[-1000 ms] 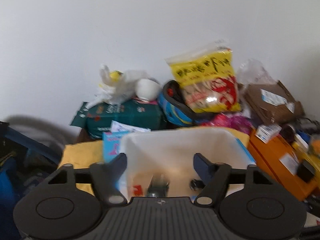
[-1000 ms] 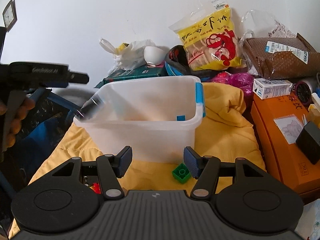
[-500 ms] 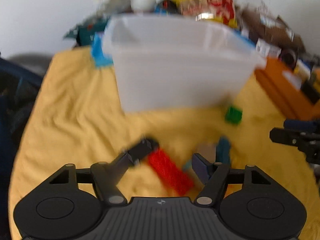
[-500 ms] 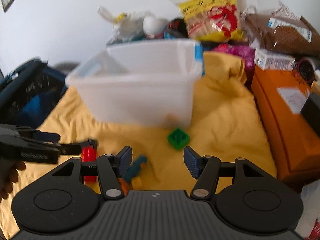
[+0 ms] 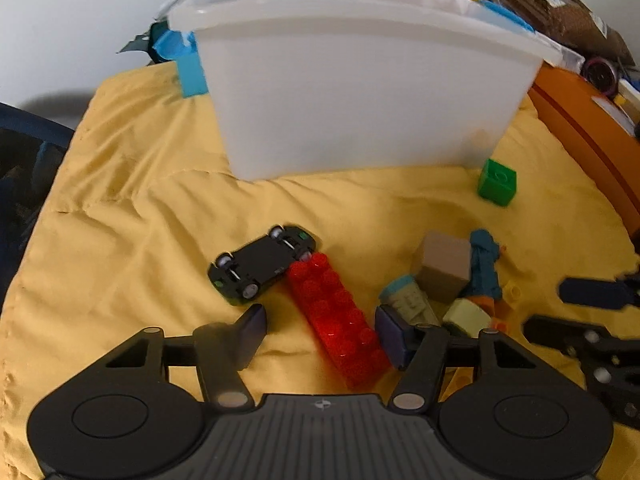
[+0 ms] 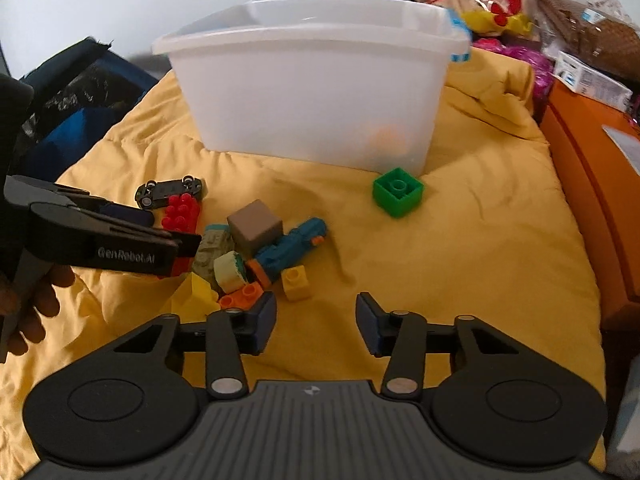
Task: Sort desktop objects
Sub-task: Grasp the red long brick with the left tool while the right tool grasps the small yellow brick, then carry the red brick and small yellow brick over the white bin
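Note:
On the yellow cloth (image 5: 120,208), a red brick (image 5: 336,316) lies lengthwise between the fingers of my left gripper (image 5: 320,332). Its jaws are closing and the left pad still stands off the brick. An upside-down black toy car (image 5: 262,264) touches the brick's far end. My right gripper (image 6: 316,320) is closing with only cloth between its fingers. Just beyond it lie a small yellow brick (image 6: 296,282) and an orange brick (image 6: 242,296). The same pile holds a brown cube (image 6: 256,228) and a teal toy gun (image 6: 292,248). A green cube (image 6: 398,192) sits by the white bin (image 6: 312,92).
An orange box (image 6: 592,168) borders the cloth on the right. A dark bag (image 6: 72,112) sits at the left. Snack bags and packages crowd the wall behind the bin. A hand (image 6: 36,312) holds the left gripper (image 6: 172,230).
Both grippers have sunk from bin height toward the toys on the cloth. The left one now straddles the red brick, and both pairs of jaws stand narrower.

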`<state>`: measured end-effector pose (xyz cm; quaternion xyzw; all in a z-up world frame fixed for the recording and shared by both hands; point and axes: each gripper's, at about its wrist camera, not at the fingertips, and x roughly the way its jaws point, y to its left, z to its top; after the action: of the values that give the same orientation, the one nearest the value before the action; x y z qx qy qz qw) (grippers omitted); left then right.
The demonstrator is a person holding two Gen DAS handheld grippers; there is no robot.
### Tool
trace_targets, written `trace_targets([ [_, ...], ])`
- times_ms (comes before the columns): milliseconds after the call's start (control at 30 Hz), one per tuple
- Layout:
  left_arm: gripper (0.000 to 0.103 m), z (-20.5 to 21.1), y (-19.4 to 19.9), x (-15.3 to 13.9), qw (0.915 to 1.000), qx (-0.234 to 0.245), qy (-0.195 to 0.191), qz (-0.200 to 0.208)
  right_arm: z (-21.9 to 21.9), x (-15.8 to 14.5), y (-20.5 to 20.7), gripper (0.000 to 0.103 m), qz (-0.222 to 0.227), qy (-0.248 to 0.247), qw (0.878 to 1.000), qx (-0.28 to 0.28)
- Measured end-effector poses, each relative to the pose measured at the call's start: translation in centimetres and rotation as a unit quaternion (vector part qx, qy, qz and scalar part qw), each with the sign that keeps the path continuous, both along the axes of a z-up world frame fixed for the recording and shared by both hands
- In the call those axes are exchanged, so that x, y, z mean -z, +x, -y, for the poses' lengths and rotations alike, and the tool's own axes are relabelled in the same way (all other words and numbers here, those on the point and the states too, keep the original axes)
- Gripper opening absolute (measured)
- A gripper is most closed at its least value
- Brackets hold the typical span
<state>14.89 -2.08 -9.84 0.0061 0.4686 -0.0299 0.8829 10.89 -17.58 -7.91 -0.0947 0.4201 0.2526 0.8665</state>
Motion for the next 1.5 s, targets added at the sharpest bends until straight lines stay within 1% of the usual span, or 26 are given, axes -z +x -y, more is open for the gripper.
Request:
trace_targets([
  [33, 0.064, 0.0, -0.2, 0.1, 1.0000, 0.004, 0.001, 0.004, -0.3, 0.2, 0.2, 0.044, 0.000, -0.003, 1.000, -0.002],
  [100, 0.059, -0.3, -0.4, 0.0, 0.9999, 0.006, 0.000, 0.013, -0.8, 0.5, 0.6, 0.041, 0.000, -0.007, 1.000, -0.004],
  [167, 0.059, -0.7, -0.5, -0.1, 0.9998, 0.005, 0.006, 0.018, -1.2, 0.8, 0.7, 0.038, 0.001, -0.013, 1.000, -0.010],
  [233, 0.059, -1.0, -0.4, -0.1, 0.9999, 0.007, -0.002, 0.015, -1.5, 1.3, 1.0, 0.036, -0.006, -0.016, 1.000, -0.013],
  [333, 0.059, -0.7, -0.1, 0.1, 0.9999, 0.009, -0.005, 0.013, -1.7, 1.7, 1.2, 0.036, -0.008, -0.018, 1.000, -0.010],
  [400, 0.052, -0.5, -0.1, 0.2, 0.9997, 0.017, 0.000, 0.019, -1.9, 1.9, 1.3, 0.027, -0.007, -0.017, 1.000, -0.012],
  [433, 0.045, -0.5, -0.1, 0.2, 0.9996, 0.019, 0.000, 0.022, -2.0, 1.9, 1.3, 0.020, -0.005, -0.018, 1.000, -0.012],
  [467, 0.038, -0.7, -0.2, 0.1, 0.9994, 0.020, -0.005, 0.026, -2.0, 1.9, 1.4, 0.017, -0.005, -0.018, 1.000, -0.010],
  [633, 0.028, -1.7, -1.2, -0.7, 0.9983, 0.033, -0.020, 0.044, -1.1, 1.2, 1.0, 0.017, -0.001, 0.002, 1.000, -0.005],
  [733, 0.028, -2.6, -2.2, -1.5, 0.9973, 0.036, -0.020, 0.061, -0.2, 0.5, 0.7, 0.017, 0.002, 0.015, 1.000, 0.001],
  [933, 0.028, -4.2, -3.7, -3.1, 0.9965, 0.023, -0.033, 0.074, 1.7, -0.7, 0.1, 0.017, 0.007, 0.036, 0.999, 0.023],
  [1033, 0.028, -4.8, -4.0, -5.0, 0.9950, 0.010, -0.049, 0.087, 2.3, -2.2, 0.1, 0.017, 0.017, 0.053, 0.998, 0.031],
  [1200, 0.028, -4.8, -3.4, -9.8, 0.9898, 0.016, -0.063, 0.127, 2.7, -7.2, 1.4, 0.017, 0.056, 0.086, 0.994, 0.038],
  [1367, 0.028, -5.1, -1.1, -13.8, 0.9851, 0.003, -0.082, 0.151, 2.6, -11.7, 3.9, 0.017, 0.079, 0.114, 0.989, 0.049],
  [1433, 0.028, -5.1, 0.0, -15.2, 0.9837, 0.002, -0.083, 0.160, 2.3, -13.1, 5.3, 0.017, 0.083, 0.122, 0.988, 0.052],
  [1500, 0.028, -5.1, 1.2, -16.3, 0.9823, 0.006, -0.076, 0.171, 2.0, -14.2, 6.6, 0.017, 0.081, 0.125, 0.987, 0.053],
])
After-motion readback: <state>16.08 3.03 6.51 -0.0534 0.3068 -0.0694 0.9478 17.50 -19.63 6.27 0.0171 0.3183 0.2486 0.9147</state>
